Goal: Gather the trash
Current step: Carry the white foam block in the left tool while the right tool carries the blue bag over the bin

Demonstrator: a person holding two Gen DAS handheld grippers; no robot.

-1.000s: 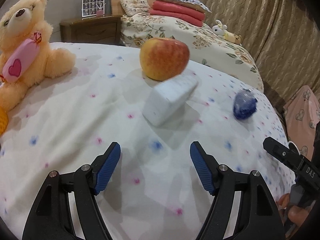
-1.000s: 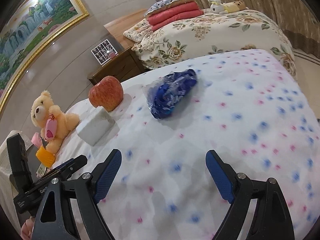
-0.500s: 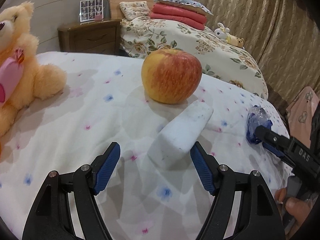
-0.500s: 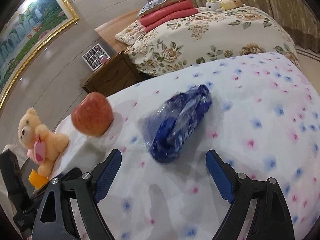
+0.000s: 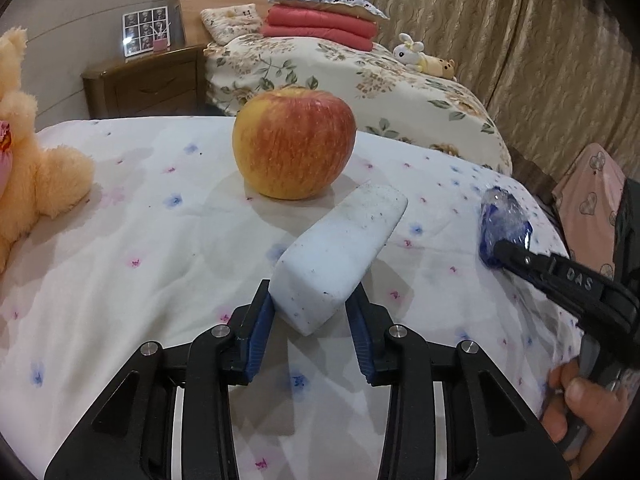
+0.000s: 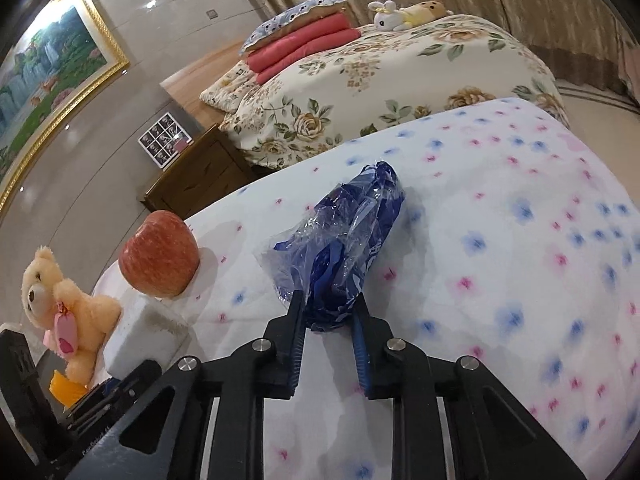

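Grip is established on both sides. My left gripper (image 5: 310, 322) has its blue pads clamped on the near end of the white speckled foam block (image 5: 340, 258), which lies on the white bedspread with pink and blue flowers (image 5: 120, 248) and points away from me toward the red and yellow apple (image 5: 294, 142). The hold takes only the block's end, so most of its length overhangs ahead of the fingers. I judge a straight, level lift best, without twisting, since the far end could swing and knock the apple, which sits just beyond it.

My right gripper (image 6: 328, 320) is closed on the near end of the crumpled blue and clear plastic wrapper (image 6: 344, 240), on the same bedspread to the right of the block. The film is thin and bunched between the pads; how much of it is truly pinched I cannot tell. I would raise it slowly and watch for it sliding out, keeping the squeeze firm.

Further off, the cream teddy bear with a pink heart tag (image 6: 60, 300) sits beside the block and apple on the left; I judge that neither is trash, and both should stay undisturbed. No bin is visible in either view, so carrying direction remains undetermined.
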